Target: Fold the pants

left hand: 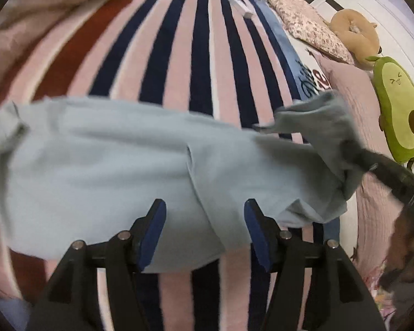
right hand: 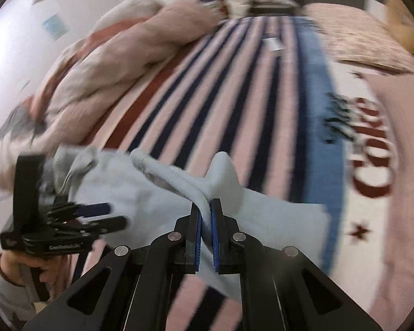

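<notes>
Light blue pants [left hand: 118, 160] lie across a pink, navy and red striped blanket [left hand: 196, 55] on a bed. My left gripper [left hand: 204, 207] is open, its blue pads just above the pants' near edge, holding nothing. My right gripper [right hand: 205, 207] is shut on a raised fold of the pants [right hand: 162, 198]. In the left wrist view the right gripper [left hand: 353, 149] lifts the pants' right end. In the right wrist view the left gripper [right hand: 110, 216] shows at the left over the pants, its jaws apart.
A bunched pink comforter [right hand: 118, 52] lies along the blanket's left side. Pillows [left hand: 303, 19], an avocado plush [left hand: 400, 110] and a tan plush [left hand: 356, 33] sit at the right near a white headboard. A small white tag [left hand: 240, 5] lies on the blanket further up.
</notes>
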Tool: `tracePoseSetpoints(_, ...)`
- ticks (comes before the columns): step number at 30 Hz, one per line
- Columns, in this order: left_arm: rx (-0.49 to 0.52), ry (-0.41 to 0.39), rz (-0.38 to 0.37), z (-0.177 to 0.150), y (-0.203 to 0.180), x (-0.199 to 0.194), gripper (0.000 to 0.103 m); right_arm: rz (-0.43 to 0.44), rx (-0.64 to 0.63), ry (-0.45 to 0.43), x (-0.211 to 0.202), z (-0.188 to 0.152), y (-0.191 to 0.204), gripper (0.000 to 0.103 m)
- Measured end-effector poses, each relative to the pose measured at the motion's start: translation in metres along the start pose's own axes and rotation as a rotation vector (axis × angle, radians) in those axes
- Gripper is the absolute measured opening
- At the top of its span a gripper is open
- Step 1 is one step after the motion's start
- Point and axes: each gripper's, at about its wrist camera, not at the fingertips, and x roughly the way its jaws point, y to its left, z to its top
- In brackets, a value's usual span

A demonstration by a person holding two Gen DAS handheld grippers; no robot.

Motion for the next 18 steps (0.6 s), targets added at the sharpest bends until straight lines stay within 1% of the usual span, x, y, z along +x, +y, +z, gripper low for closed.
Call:
tracePoseSetpoints(1, -0.008, 0.013, -0.006, -0.003, 0.0, 0.007, 0.054, -0.003, -0.046, 0.043, 0.015, -0.005, 0.006, 0.005)
tracePoseSetpoints(2, -0.015, 0.017, -0.014, -0.005, 0.0, 0.011, 0.054, -0.006, -0.082, 0.124, 0.034, -0.012, 0.011, 0.005)
tracePoseSetpoints(3, -0.023, 0.022, -0.033, -0.007, 0.0, 0.015, 0.054, 0.006, -0.082, 0.169, 0.043, -0.016, 0.01, 0.005)
tracePoseSetpoints(5, -0.03, 0.029, -0.06, -0.009, -0.003, 0.019, 0.052, 0.049, -0.064, 0.276, 0.058, -0.028, 0.007, 0.012)
tracePoseSetpoints(6, -0.029, 0.032, -0.067, -0.01, -0.005, 0.022, 0.048, 0.053, -0.058, 0.29, 0.058, -0.03, 0.005, 0.027)
tracePoseSetpoints(7, -0.023, 0.042, -0.071, -0.01, -0.008, 0.027, 0.036, 0.047, -0.051, 0.287, 0.055, -0.033, 0.003, 0.036)
tracePoseSetpoints(8, -0.015, 0.055, -0.07, -0.01, -0.011, 0.033, 0.02, 0.035, -0.046, 0.273, 0.05, -0.033, 0.0, 0.037)
tracePoseSetpoints(10, -0.009, 0.061, -0.055, -0.007, -0.015, 0.039, 0.006, 0.033, -0.018, 0.257, 0.039, -0.032, -0.006, 0.037)
tracePoseSetpoints(11, -0.012, 0.055, -0.043, -0.005, -0.014, 0.038, 0.002, 0.033, 0.01, 0.247, 0.033, -0.032, -0.01, 0.037)
tracePoseSetpoints(13, 0.008, 0.02, 0.014, 0.0, -0.009, 0.029, 0.002, 0.042, 0.053, 0.23, 0.024, -0.027, -0.016, 0.037)
tracePoseSetpoints(14, 0.017, 0.011, 0.029, 0.005, -0.006, 0.027, 0.002, 0.046, 0.072, 0.219, 0.018, -0.028, -0.018, 0.037)
tracePoseSetpoints(17, 0.005, -0.003, 0.028, 0.013, 0.011, 0.014, 0.002, 0.03, 0.113, 0.199, 0.008, -0.026, -0.025, 0.038)
tracePoseSetpoints(18, 0.021, 0.005, 0.033, 0.015, 0.011, 0.014, 0.002, 0.03, 0.126, 0.197, 0.006, -0.025, -0.028, 0.038)
